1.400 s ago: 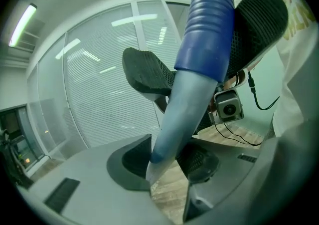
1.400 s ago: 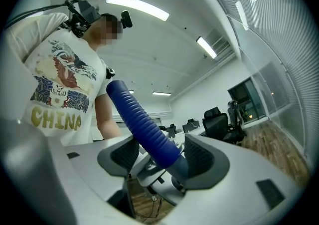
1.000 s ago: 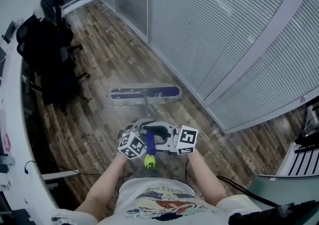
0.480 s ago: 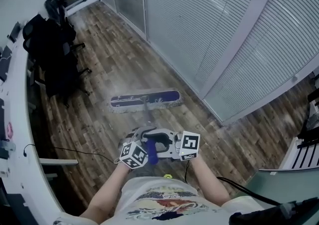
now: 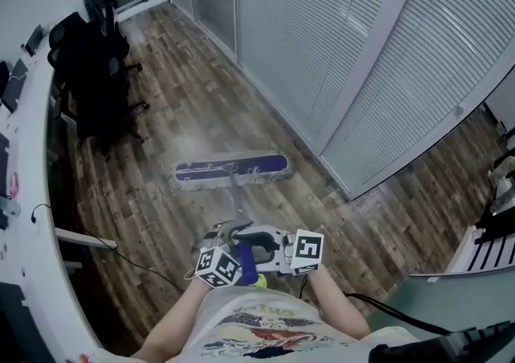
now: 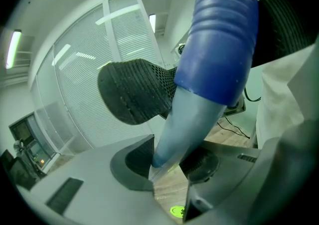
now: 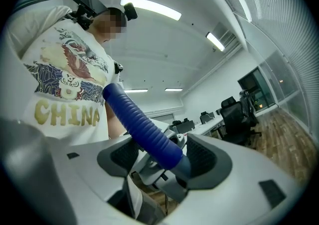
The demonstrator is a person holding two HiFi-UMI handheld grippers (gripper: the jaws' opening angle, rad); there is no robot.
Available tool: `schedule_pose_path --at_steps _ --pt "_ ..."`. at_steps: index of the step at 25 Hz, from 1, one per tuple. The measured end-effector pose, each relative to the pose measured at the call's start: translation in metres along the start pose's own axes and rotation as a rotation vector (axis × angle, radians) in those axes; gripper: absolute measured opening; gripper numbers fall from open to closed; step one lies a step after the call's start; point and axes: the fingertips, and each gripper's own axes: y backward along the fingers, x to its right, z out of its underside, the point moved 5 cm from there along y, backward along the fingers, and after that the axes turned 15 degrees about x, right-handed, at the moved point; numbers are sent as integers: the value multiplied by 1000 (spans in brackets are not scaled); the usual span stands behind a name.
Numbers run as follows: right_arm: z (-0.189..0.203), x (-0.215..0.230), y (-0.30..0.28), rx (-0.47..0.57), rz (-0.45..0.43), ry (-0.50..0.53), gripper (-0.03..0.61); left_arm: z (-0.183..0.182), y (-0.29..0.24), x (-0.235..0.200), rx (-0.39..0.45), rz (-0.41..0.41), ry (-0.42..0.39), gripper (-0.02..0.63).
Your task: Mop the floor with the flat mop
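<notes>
The flat mop head, purple with grey fringe, lies flat on the wood floor ahead of me. Its metal pole rises to a blue ribbed grip held in front of my body. My left gripper is shut on the mop handle; in the left gripper view the grey taper under the blue grip sits between its pads. Its jaws have just been closing slightly on the handle. My right gripper is shut on the blue grip between its pads.
A glass wall with blinds runs along the right of the floor. Black office chairs stand at the upper left beside a long white desk. A cable trails over the floor at the left. A white rack stands at the right edge.
The mop head has slid along the floor beside the glass wall, and both grippers travelled with the handle. The chairs and wall post have shifted in view as I moved along.
</notes>
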Motion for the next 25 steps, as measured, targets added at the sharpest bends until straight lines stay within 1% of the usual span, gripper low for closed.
schedule_pose_path --at_steps 2,5,10,15,17,20,25 --pt "1 -2 8 7 6 4 269 0 -5 5 -4 6 -7 121" --pt "3 7 14 19 19 4 270 4 -14 1 -13 24 -18 121" --pt "-6 28 9 21 -14 15 272 6 -19 -22 -16 22 -21 121" --pt "-25 70 -9 54 -41 16 270 15 -28 -70 33 -19 38 118" --pt "-33 88 -18 62 -46 14 270 19 -32 -92 44 -22 52 117" --pt "-42 113 -30 48 -52 11 268 23 -39 -120 50 4 41 110" --pt "-65 183 -54 81 8 54 267 29 -52 -198 91 5 18 94"
